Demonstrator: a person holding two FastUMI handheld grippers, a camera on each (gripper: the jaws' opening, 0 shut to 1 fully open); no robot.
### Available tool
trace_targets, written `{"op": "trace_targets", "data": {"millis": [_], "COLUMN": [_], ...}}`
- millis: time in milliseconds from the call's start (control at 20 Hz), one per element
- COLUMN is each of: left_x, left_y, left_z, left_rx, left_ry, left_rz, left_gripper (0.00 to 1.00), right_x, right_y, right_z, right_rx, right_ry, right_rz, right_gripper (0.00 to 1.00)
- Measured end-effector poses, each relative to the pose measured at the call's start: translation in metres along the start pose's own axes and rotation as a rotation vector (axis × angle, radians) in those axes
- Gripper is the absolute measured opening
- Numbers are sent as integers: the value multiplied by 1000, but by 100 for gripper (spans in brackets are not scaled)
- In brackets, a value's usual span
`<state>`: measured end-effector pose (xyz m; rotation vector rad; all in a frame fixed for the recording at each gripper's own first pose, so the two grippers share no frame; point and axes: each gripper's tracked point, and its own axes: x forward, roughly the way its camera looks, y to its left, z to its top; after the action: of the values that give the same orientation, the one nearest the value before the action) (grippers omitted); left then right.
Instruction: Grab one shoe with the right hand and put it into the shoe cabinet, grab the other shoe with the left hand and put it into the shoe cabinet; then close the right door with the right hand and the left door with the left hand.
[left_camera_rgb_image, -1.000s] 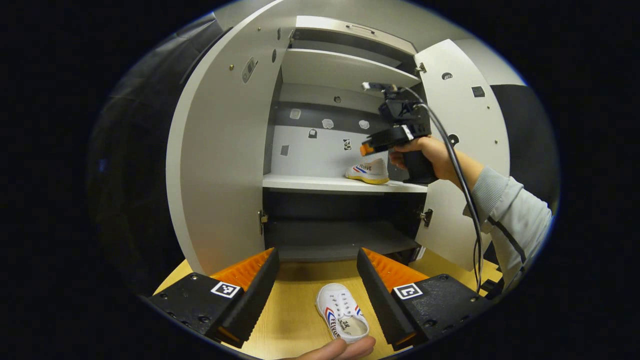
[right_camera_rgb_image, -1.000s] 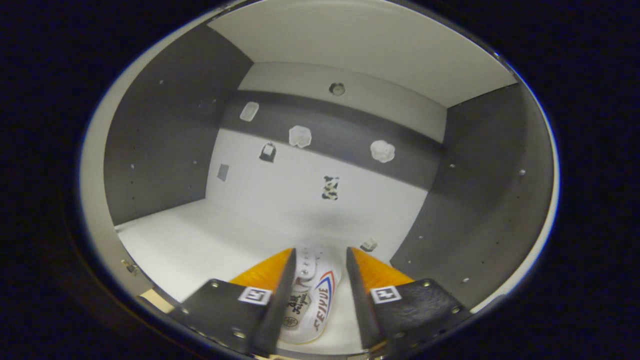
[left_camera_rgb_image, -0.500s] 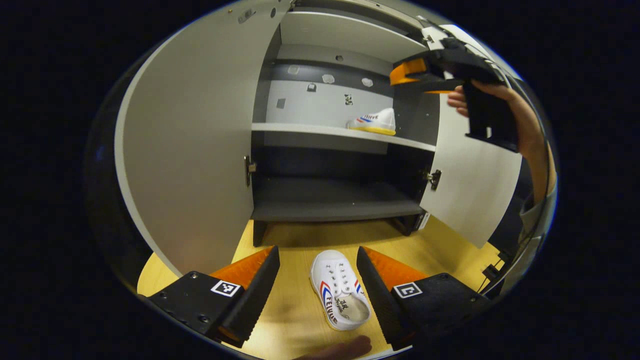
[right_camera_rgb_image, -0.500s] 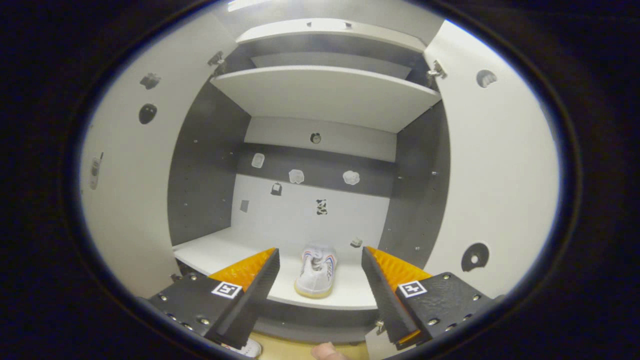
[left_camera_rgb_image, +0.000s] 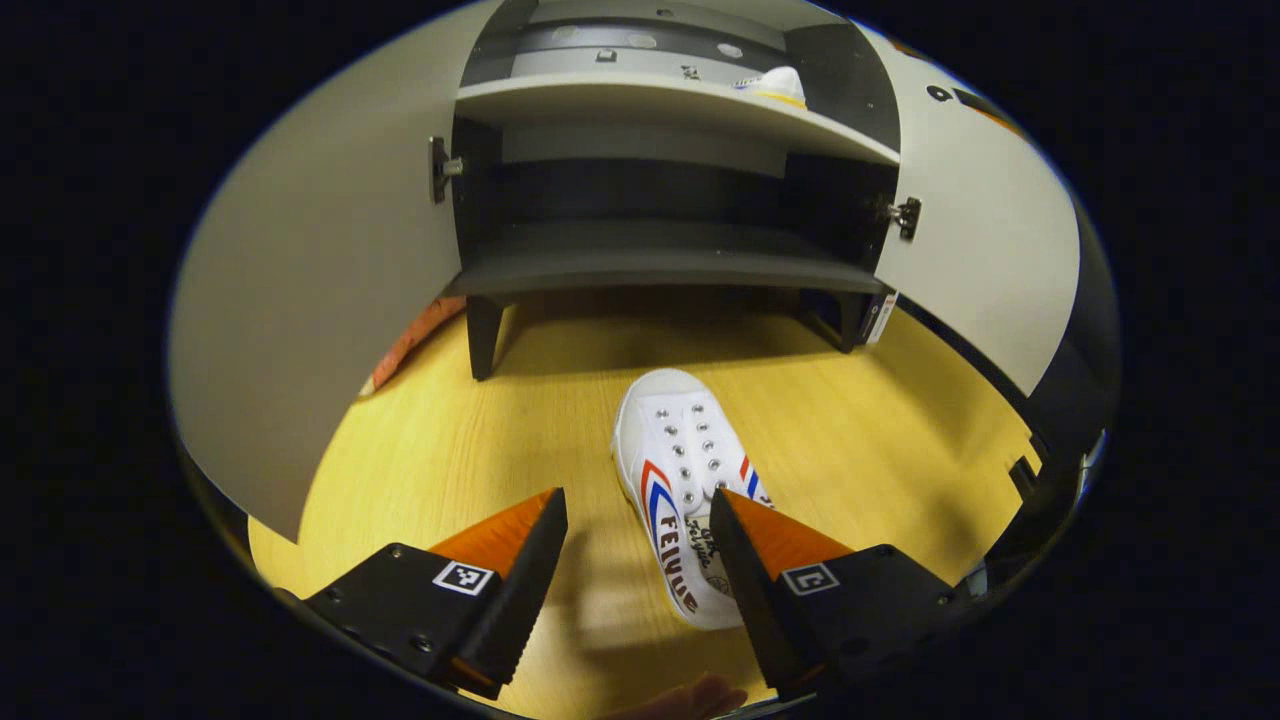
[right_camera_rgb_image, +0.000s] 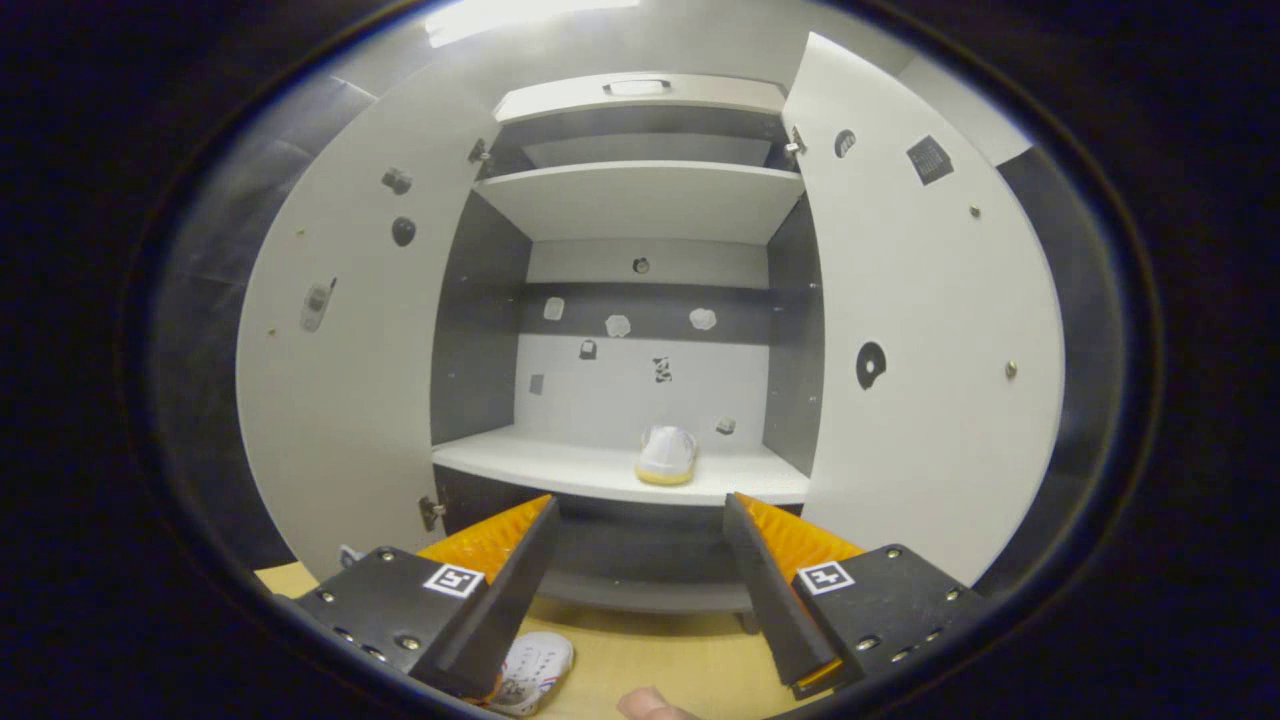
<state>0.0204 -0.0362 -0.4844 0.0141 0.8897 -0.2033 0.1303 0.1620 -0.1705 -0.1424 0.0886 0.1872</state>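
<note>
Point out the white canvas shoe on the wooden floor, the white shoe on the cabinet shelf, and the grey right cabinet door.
White canvas shoe on the wooden floor (left_camera_rgb_image: 672, 470): left gripper view, on its laced top.
White shoe on the cabinet shelf (right_camera_rgb_image: 667, 453): right gripper view, on its heel.
Grey right cabinet door (right_camera_rgb_image: 930, 330): right gripper view, on its inner face.

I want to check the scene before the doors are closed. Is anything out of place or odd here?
One shoe lies on the wooden floor in front of the cabinet, its pair already on the white shelf. The left claw is open over it. Nothing looks spilled or damaged.
</note>
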Motion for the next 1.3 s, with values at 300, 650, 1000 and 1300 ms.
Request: {"op": "trace_targets", "data": {"millis": [300,650,1000,1300], "left_x": [18,25,-22,-67], "left_y": [-16,-5,-10,-8], "left_z": [-26,-9,41,122], "left_rx": [-63,-40,-41,-14], "left_ry": [130,95,6,-176], "left_rz": [-100,-81,-75,-34], "left_gripper": [67,17,1,1], "right_x": [-17,-19,-18,-25], "right_y": [-15,-26,-39,-53], "right_z": [-33,-64,-80,-77], "right_rx": [10,35,54,84], "right_ry": [37,88,105,78], "right_rz": [-40,-34,-42,-63], "right_gripper": [98,98,98,99]}}
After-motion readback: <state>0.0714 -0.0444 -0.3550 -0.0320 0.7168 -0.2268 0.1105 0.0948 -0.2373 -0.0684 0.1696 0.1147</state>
